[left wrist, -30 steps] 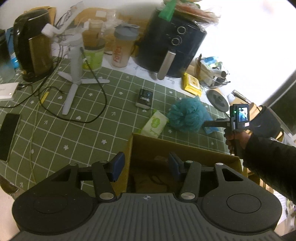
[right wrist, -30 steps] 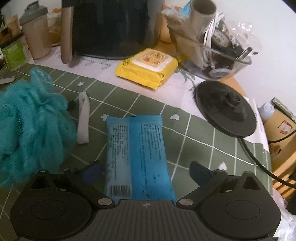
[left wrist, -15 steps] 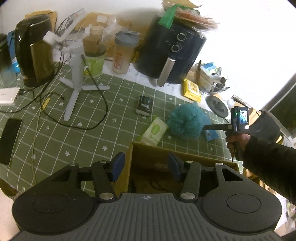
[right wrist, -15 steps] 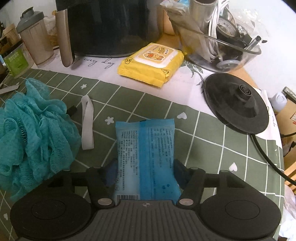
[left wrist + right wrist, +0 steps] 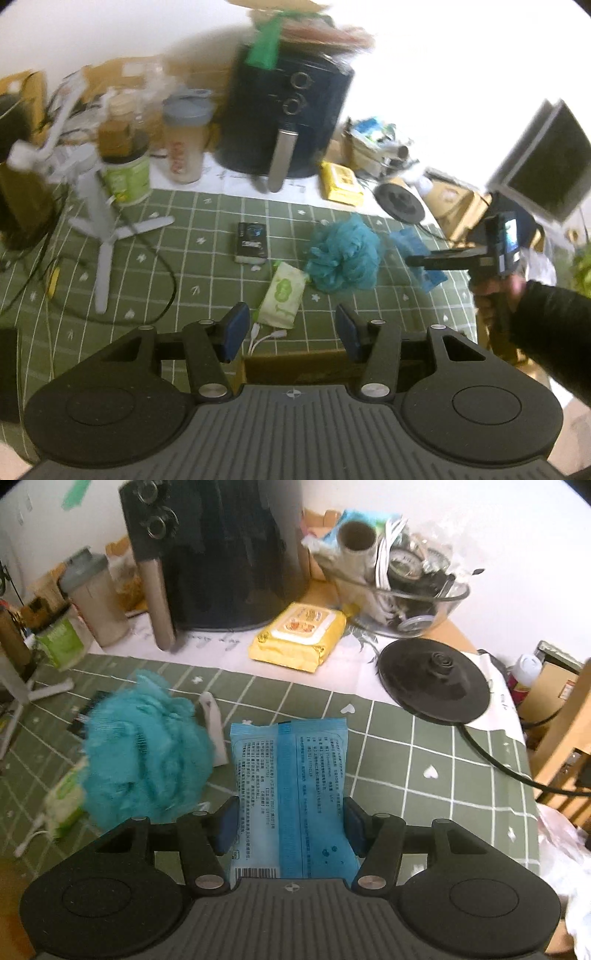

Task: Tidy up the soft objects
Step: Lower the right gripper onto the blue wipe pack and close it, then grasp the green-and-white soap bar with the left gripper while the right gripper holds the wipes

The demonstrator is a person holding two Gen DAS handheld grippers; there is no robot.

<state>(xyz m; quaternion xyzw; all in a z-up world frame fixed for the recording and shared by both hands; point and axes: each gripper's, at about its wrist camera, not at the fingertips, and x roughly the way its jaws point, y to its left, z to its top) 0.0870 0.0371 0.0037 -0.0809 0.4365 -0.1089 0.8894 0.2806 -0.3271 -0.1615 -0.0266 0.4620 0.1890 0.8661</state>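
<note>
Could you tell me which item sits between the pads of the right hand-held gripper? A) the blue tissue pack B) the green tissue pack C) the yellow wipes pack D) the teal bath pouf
A: the right hand-held gripper has its pads pressed on both sides of the blue tissue pack, clear of the cloth.

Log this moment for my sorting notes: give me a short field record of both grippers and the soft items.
right gripper: shut on blue wipes pack
left gripper: open, nothing between the pads
teal bath pouf: on green checked tablecloth
green tissue pack: flat, beside the pouf
cardboard box: under left gripper
yellow wipes pack: by air fryer
</note>
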